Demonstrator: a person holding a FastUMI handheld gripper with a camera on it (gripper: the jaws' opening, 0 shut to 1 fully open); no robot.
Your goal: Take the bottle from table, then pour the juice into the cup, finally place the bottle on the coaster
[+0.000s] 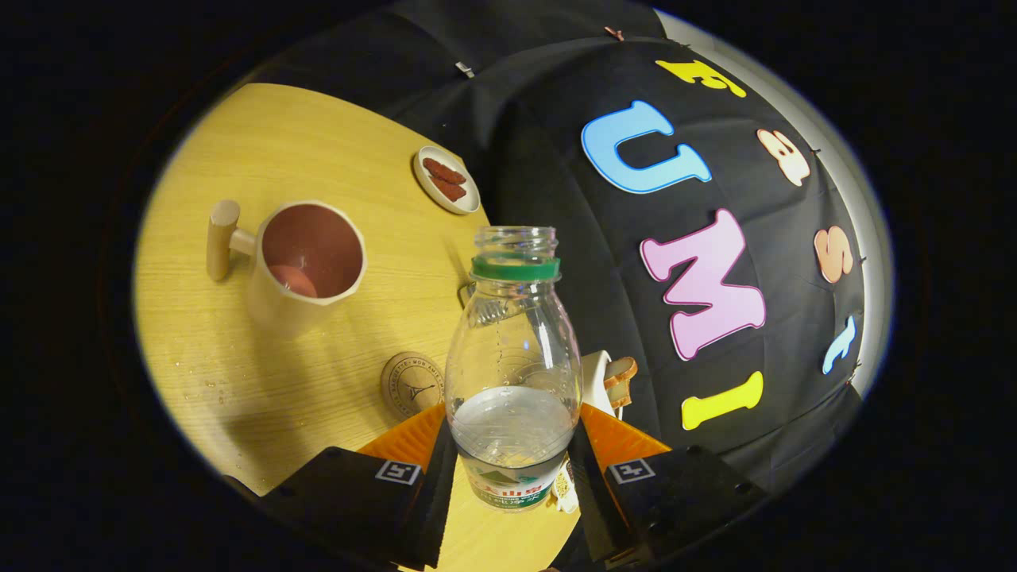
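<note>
A clear plastic bottle [512,373] with a green neck ring and no cap stands between my two fingers, about a third full of clear liquid. My gripper [512,469] is shut on the bottle, both fingers pressing its lower body by the label. The whole scene looks tilted, with the bottle held above the wooden table [318,159]. A cream cup [306,266] with a wooden handle and a reddish inside stands beyond and to the left of the fingers. A round cork coaster [409,384] lies just ahead of the left finger, beside the bottle.
A small oval dish [446,179] with reddish snacks sits near the table's far edge. A white object with a slice of bread [613,381] pokes out behind the bottle on the right. Water drops [203,385] speckle the table left of the coaster. The black cloth wall rises behind.
</note>
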